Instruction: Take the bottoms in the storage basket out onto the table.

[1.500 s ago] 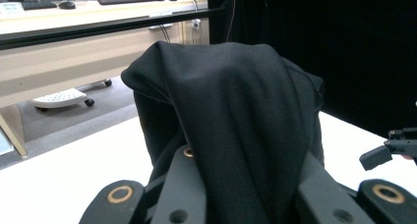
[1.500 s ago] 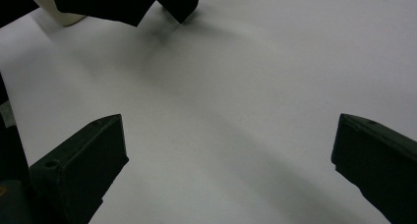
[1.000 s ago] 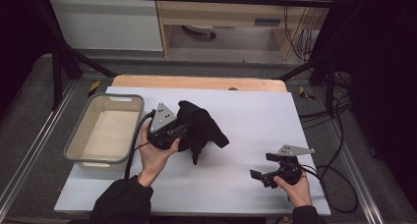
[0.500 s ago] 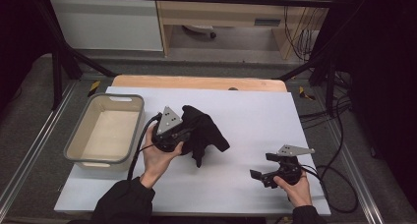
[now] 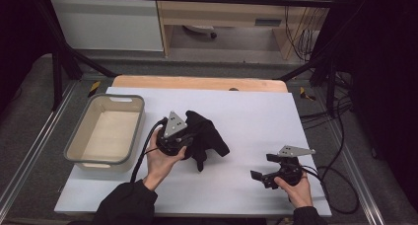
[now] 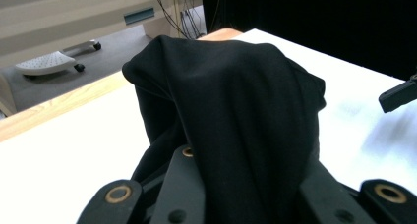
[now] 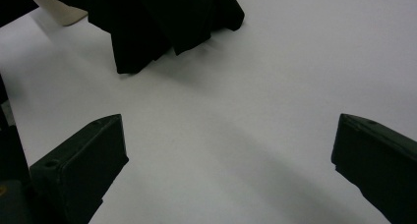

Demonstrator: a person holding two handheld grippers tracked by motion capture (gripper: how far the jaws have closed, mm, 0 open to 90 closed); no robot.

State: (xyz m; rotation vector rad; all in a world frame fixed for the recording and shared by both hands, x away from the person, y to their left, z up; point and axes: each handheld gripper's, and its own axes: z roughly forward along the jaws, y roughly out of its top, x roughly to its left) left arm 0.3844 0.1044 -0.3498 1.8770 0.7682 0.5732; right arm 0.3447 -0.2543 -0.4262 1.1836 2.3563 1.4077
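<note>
Cloth clamped in left gripper, right gripper wide apart

High view: left gripper grips a black cloth at mid-table, just right of a beige tub. The right gripper sits well apart near the white table's front edge.

Left gripper view: jaws closed tight on the cloth, which bunches up above them.

Right gripper view: jaws spread wide with nothing between them; cloth lies beyond.
</note>
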